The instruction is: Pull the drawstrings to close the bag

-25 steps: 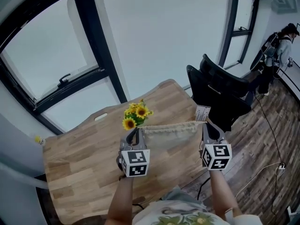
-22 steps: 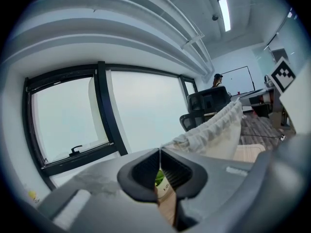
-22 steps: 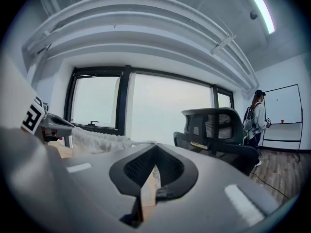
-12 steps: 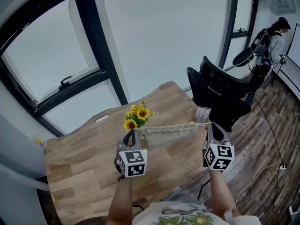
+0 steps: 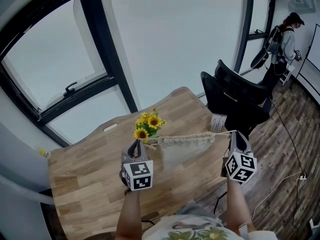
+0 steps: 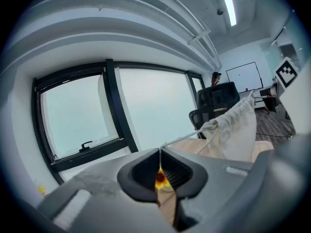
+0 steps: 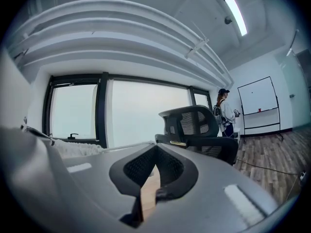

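Hanging between left tongs and right tongs, each clenched on a thin drawstring, the soft, light bag likely handles best by those cords

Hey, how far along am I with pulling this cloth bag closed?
Done: the left gripper and right gripper are each shut on a thin white drawstring. In hand: the cords run taut, and the beige cloth bag has its mouth bunched into gathers. Left: that mouth spans a stretch between the grippers, so probably pull wider.
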Demonstrator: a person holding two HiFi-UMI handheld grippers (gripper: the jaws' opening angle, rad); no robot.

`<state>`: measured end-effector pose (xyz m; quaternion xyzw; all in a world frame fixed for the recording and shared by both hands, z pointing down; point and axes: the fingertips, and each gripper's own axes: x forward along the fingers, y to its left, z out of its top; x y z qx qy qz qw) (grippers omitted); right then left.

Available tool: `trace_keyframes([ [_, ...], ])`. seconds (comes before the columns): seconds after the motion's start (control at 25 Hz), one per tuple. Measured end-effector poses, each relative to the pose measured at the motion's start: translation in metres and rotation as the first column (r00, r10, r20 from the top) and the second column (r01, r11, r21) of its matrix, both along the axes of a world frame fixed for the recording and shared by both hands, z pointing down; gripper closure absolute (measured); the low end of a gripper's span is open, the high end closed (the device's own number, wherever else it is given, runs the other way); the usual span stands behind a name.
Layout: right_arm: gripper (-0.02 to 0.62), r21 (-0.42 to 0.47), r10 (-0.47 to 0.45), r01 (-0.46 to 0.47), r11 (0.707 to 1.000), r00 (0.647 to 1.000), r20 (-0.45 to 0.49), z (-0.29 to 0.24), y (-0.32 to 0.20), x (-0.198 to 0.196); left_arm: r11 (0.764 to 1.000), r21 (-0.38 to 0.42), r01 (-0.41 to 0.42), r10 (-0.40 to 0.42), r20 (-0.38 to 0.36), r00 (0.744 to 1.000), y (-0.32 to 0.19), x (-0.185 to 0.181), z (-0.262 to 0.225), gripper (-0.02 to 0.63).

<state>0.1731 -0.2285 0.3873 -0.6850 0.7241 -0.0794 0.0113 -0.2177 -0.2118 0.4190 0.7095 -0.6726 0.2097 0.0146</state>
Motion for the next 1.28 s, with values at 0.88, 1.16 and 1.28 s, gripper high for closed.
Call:
trace_keyframes([
  [0.88, 0.592, 0.014, 0.094, -0.099, 0.995, 0.975, 0.203, 0.012, -0.003, 0.034, 0.985, 0.018, 0.172, -0.172, -0.042, 0.984, -0.002, -0.053, -0.003, 0.589],
  [1.16, 0.592, 0.017, 0.099, -0.107, 0.994, 0.963, 0.251, 0.012, -0.005, 0.053, 0.981, 0.004, 0.195, -0.194, -0.073, 0.978, 0.0, -0.066, -0.003, 0.588],
  [1.28, 0.592, 0.022, 0.105, -0.117, 0.993, 0.949, 0.297, 0.011, -0.007, 0.065, 0.978, 0.011, 0.209, -0.207, -0.096, 0.974, 0.001, -0.072, -0.008, 0.584],
])
